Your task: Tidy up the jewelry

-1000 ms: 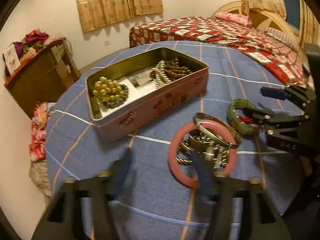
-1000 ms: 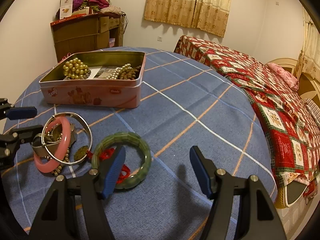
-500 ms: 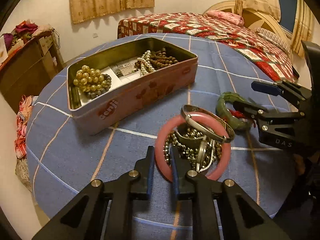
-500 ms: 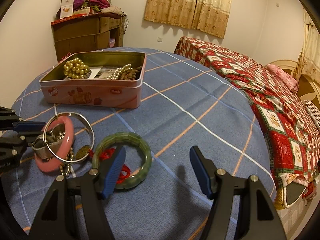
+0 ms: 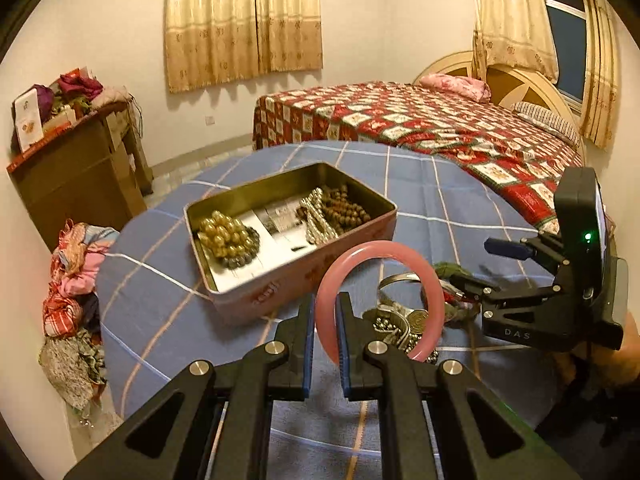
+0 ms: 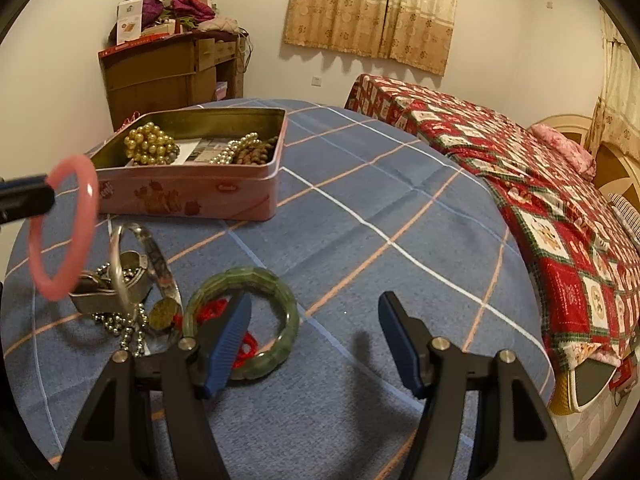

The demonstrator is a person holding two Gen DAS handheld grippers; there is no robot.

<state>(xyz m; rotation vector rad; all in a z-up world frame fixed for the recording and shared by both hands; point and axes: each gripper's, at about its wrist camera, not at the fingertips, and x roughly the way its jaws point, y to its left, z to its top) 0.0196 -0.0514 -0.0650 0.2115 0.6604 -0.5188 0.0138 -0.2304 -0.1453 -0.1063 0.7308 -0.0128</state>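
While the left hand-held gripper (image 5: 323, 312) pinches it, the pink bangle (image 5: 434, 292) (upright) hangs above the table.

The blue checked table (image 6: 360, 216) carries a pink tin (image 6: 192, 196), green bangle (image 6: 288, 320) and silver jewelry heap (image 6: 124, 284).

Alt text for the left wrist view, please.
The left gripper is shut on a pink bangle, lifted above a jewelry pile on a blue plaid tablecloth. An open pink tin holds beads behind it.
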